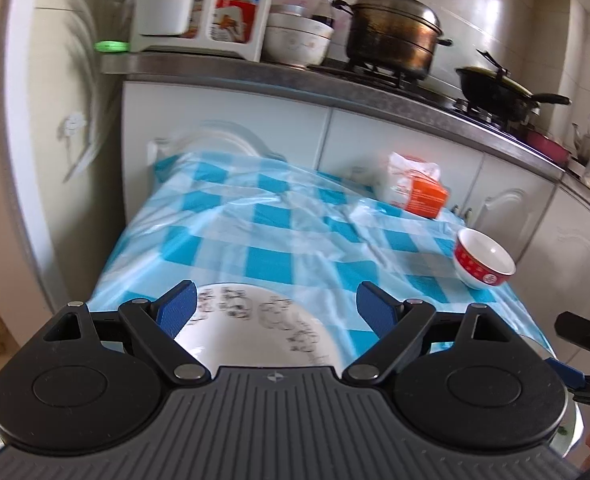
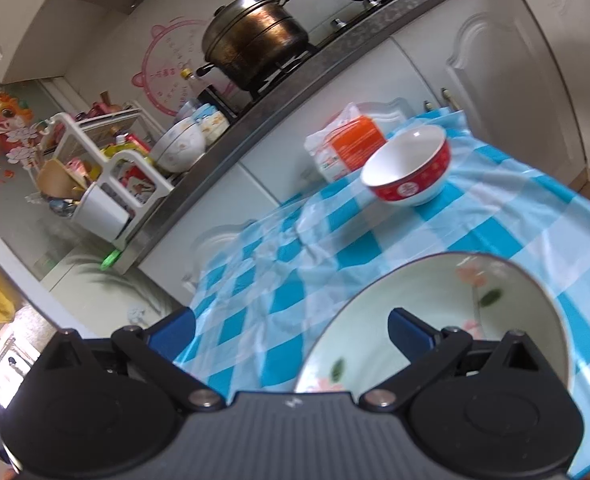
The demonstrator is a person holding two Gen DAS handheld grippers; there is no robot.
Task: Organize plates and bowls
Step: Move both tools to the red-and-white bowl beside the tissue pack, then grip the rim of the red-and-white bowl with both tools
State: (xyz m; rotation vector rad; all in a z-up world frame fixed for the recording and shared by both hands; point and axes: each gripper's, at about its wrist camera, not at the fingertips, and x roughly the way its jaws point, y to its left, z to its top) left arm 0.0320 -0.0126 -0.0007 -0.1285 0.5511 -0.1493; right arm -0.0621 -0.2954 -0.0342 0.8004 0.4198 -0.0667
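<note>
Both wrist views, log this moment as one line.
left gripper: open above patterned white plate | right gripper: open by floral bowl | red bowl: untouched

The left gripper (image 1: 276,307) covers the near half of the patterned plate (image 1: 255,320), and its grey print is too blurred to read. The right gripper (image 2: 291,330) hides the near rim of the flowered bowl (image 2: 475,312). Beyond that bowl, the lettering on the orange carton (image 2: 355,142) is illegible.
</note>
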